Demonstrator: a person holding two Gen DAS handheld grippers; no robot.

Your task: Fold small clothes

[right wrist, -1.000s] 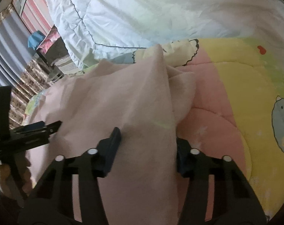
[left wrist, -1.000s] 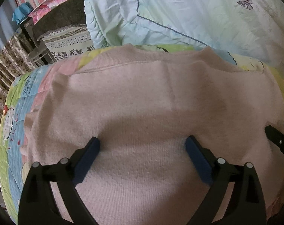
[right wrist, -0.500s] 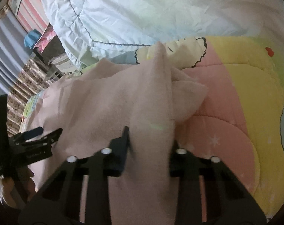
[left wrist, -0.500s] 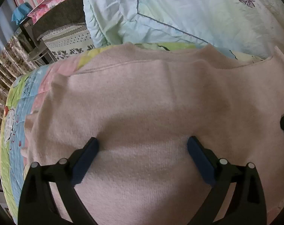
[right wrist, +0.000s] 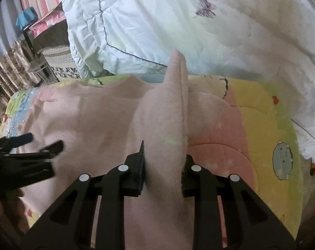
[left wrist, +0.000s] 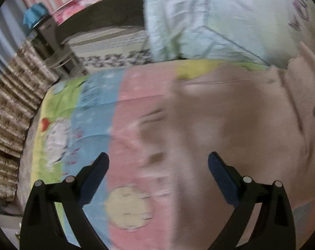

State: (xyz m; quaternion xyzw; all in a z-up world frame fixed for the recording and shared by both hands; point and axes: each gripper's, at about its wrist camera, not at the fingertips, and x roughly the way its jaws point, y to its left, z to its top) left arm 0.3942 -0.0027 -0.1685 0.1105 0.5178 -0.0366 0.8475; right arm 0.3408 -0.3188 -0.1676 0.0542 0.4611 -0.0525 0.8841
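A small pale pink garment (right wrist: 99, 125) lies spread on a colourful cartoon quilt (right wrist: 267, 137). My right gripper (right wrist: 163, 162) is shut on a raised fold of the garment (right wrist: 169, 108), which stands up as a ridge between the jaws. My left gripper (left wrist: 157, 166) is open and empty, above the quilt (left wrist: 90, 120) at the garment's (left wrist: 230, 125) left edge; this view is motion-blurred. The left gripper also shows at the left of the right wrist view (right wrist: 30, 145).
A pale blue-white duvet (right wrist: 178, 20) is heaped at the back of the bed. Off the bed's left edge are a patterned rug (left wrist: 111, 48), a small stand (left wrist: 47, 39) and a brown patterned curtain (left wrist: 9, 108).
My right gripper has closed on the garment's fold and lifted it. My left gripper has swung left, off the middle of the garment to its left edge.
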